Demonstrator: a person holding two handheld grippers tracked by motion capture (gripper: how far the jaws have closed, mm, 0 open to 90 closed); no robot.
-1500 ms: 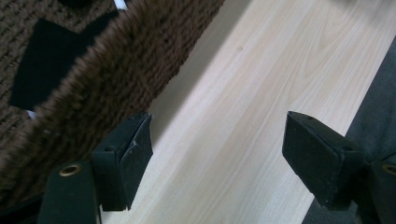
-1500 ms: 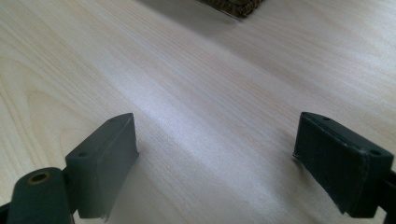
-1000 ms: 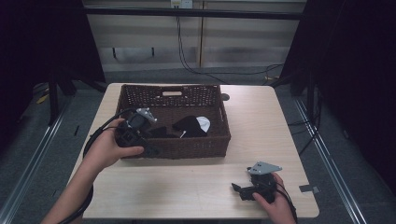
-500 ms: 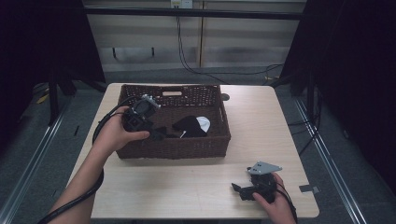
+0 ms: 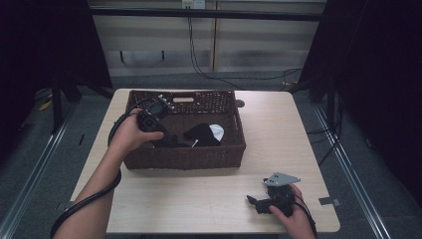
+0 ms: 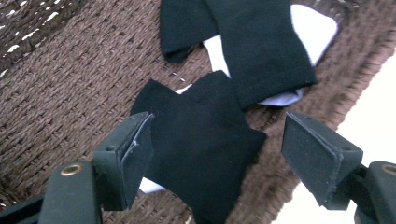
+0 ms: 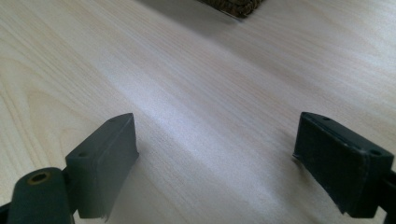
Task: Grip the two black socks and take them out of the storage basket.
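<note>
A brown wicker basket (image 5: 189, 158) stands on the table with black and white socks (image 5: 205, 133) on its floor. My left gripper (image 5: 171, 140) reaches into the basket's left half, open, jaws just above a black sock (image 6: 205, 144). A second black sock with white parts (image 6: 261, 51) lies beyond it. My right gripper (image 5: 254, 201) rests low over the table near the front right edge, open, with bare wood between its jaws (image 7: 215, 140).
The light wood table (image 5: 199, 199) has free room in front of and right of the basket. A basket corner (image 7: 229, 5) shows at the top of the right gripper view. Cables run along the floor behind the table.
My left gripper has moved from the basket's left rim forward and down into the basket, over the socks. The right gripper has stayed put.
</note>
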